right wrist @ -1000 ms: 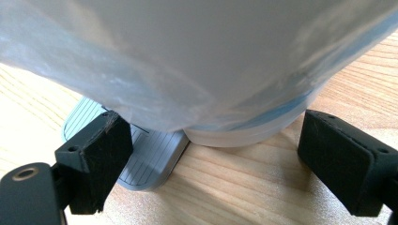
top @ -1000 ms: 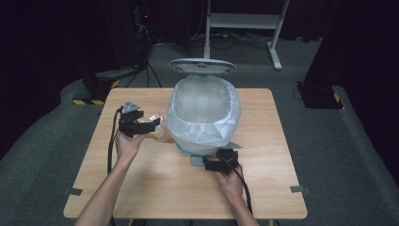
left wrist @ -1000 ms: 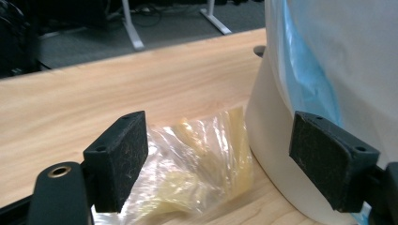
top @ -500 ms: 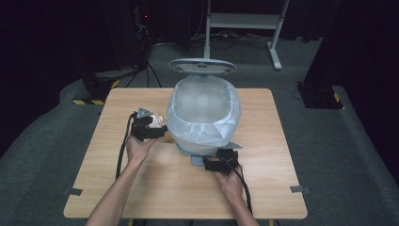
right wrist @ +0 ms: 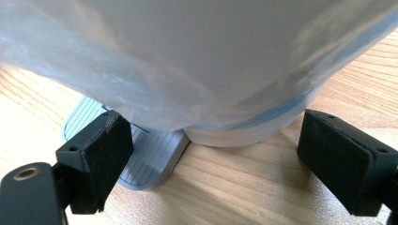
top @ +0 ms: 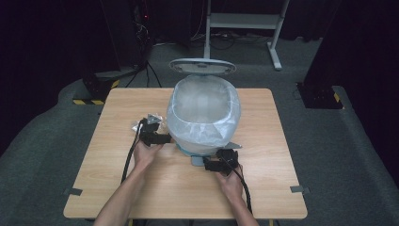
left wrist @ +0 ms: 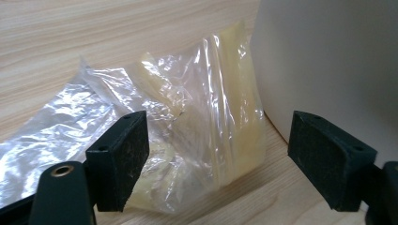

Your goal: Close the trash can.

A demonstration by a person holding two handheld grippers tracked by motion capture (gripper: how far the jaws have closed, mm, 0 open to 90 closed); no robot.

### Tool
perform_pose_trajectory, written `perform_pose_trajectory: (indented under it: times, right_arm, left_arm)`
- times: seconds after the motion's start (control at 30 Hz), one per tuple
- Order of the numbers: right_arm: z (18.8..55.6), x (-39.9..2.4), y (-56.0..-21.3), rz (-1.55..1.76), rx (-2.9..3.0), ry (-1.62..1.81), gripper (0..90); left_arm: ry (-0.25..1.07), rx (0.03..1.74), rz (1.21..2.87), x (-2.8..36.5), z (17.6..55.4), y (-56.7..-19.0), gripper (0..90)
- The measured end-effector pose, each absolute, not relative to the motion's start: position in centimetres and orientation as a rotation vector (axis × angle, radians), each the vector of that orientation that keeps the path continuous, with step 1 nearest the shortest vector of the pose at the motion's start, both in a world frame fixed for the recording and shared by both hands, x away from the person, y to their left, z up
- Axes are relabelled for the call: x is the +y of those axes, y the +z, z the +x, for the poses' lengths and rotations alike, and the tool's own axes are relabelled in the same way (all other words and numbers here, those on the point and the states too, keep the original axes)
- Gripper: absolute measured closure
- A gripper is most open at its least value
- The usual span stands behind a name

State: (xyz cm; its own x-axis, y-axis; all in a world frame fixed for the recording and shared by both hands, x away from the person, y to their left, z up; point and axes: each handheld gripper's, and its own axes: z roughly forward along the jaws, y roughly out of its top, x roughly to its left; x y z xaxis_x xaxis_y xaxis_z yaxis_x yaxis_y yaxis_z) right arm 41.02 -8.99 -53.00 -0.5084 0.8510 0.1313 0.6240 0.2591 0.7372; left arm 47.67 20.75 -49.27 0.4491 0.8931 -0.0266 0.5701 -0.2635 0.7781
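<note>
Now the left claw (top: 162,137) has dropped to the worktop (top: 117,117) beside the pedal bin (top: 203,113) — jaws apart, straddling the crumpled plastic wrapper (left wrist: 187,136) — ready to pinch it, while the right claw (top: 217,162), jaws apart, waits at the pedal (right wrist: 141,159).

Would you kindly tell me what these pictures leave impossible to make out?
- High view: the inside bottom of the bin is veiled by its cloudy liner.
- Left gripper view: the crumpled plastic bag runs off the left edge.
- Right gripper view: the pedal is partly hidden by the overhanging liner.
</note>
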Motion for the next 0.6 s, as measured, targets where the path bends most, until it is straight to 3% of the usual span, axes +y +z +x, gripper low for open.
perform_pose_trajectory:
  times: [0.23,0.6]
  right_arm:
    - [41.0,-9.0,-53.0,1.361,2.241,1.101,10.6]
    - [41.0,-9.0,-53.0,1.353,2.242,1.1,10.7]
  left_arm:
    - [0.559,1.243,1.982,20.1,48.3,-50.3,24.2]
    - [0.534,1.265,2.011,20.1,48.7,-51.4,46.0]
